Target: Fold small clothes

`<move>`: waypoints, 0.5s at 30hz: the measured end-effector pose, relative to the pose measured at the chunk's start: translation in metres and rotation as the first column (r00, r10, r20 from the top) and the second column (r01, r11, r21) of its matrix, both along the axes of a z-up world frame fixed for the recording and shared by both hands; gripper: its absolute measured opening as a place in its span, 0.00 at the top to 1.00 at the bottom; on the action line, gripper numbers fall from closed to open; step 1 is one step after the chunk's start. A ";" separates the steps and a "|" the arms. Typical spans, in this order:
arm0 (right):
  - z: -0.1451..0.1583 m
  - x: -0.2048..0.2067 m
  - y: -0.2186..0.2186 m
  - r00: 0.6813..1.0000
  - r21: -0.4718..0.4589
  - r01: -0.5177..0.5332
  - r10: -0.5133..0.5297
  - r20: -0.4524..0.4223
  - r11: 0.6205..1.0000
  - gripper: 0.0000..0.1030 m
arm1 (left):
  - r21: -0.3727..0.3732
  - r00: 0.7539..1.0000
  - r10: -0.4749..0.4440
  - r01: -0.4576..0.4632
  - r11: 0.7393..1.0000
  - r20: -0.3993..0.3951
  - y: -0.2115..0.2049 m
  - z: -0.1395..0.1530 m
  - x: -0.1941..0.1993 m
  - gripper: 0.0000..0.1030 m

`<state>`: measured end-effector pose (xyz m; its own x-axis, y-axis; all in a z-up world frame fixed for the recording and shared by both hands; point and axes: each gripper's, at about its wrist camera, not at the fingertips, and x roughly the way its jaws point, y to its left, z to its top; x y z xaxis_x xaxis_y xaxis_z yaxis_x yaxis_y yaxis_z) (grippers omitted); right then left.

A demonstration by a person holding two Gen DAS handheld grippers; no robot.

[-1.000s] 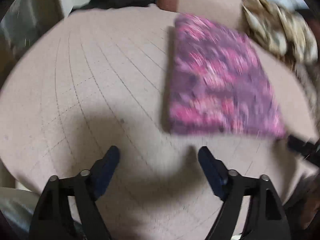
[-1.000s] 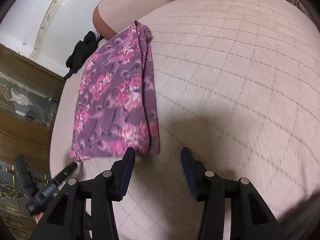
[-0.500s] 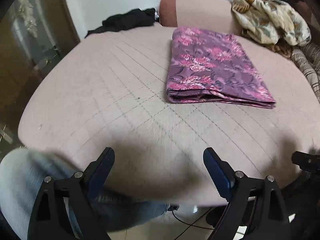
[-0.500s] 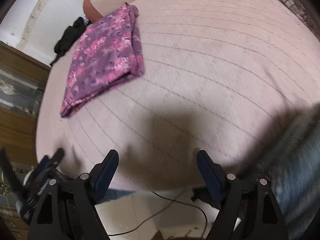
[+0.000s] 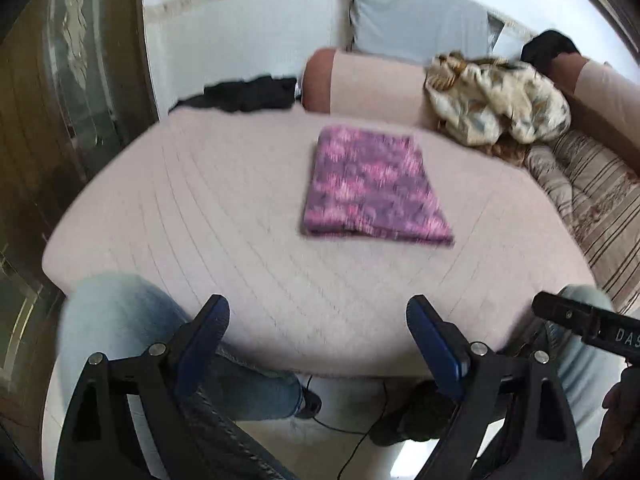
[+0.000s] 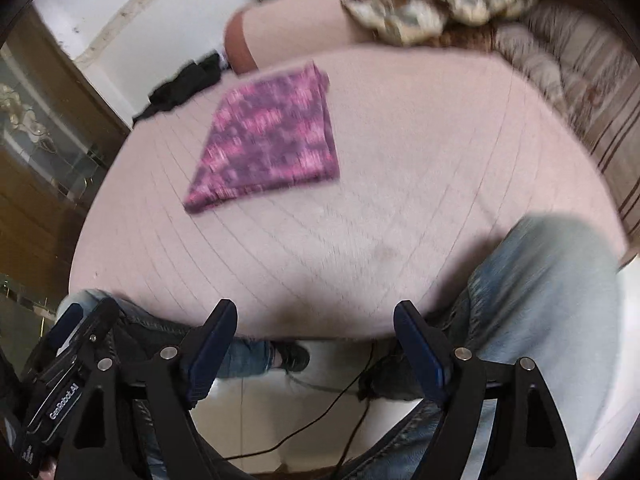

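Note:
A purple and pink floral garment point(image 5: 370, 186) lies folded into a flat rectangle on the pink quilted ottoman point(image 5: 200, 216). It also shows in the right wrist view point(image 6: 272, 140), left of centre on the ottoman point(image 6: 420, 184). My left gripper point(image 5: 318, 332) is open and empty, held back past the ottoman's near edge above the person's knees. My right gripper point(image 6: 314, 332) is open and empty, also back past the near edge. Both are well clear of the garment.
A crumpled beige patterned cloth point(image 5: 496, 100) lies at the back right on a striped cushion point(image 5: 592, 184). A black garment point(image 5: 244, 94) lies at the back left. The person's jeans-clad legs point(image 6: 552, 304) and cables on the floor point(image 6: 320, 408) are below. A wooden cabinet point(image 5: 48, 120) stands left.
Both grippers have pulled back and up from the ottoman, away from the folded garment, and the right jaws have opened wider. The garment has stayed in place.

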<state>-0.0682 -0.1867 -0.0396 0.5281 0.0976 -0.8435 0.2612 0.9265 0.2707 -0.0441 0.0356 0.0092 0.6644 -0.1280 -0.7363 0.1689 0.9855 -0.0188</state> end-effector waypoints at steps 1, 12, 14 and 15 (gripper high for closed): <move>0.009 -0.001 0.001 1.000 -0.008 0.002 -0.001 0.019 1.000 0.18 | 0.006 1.000 0.005 -0.005 1.000 0.010 0.000 0.008 -0.001 0.12; 0.109 0.005 0.006 0.974 -0.121 -0.008 0.035 0.224 0.993 0.14 | 0.072 0.999 0.040 -0.041 0.997 0.016 -0.002 0.063 0.017 0.09; 0.114 0.007 0.010 0.970 -0.136 -0.020 0.052 0.236 0.990 0.14 | 0.073 0.999 0.045 -0.046 0.996 0.015 -0.003 0.064 0.017 0.09; 0.115 0.008 0.012 0.969 -0.138 -0.026 0.058 0.238 0.990 0.13 | 0.078 0.999 0.053 -0.054 0.996 0.013 -0.002 0.063 0.018 0.09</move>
<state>-0.0601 -0.1749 0.0751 0.7151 0.0198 -0.6988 0.1633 0.9672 0.1946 -0.0266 0.0334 0.0723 0.6769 -0.0344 -0.7353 0.1157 0.9915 0.0601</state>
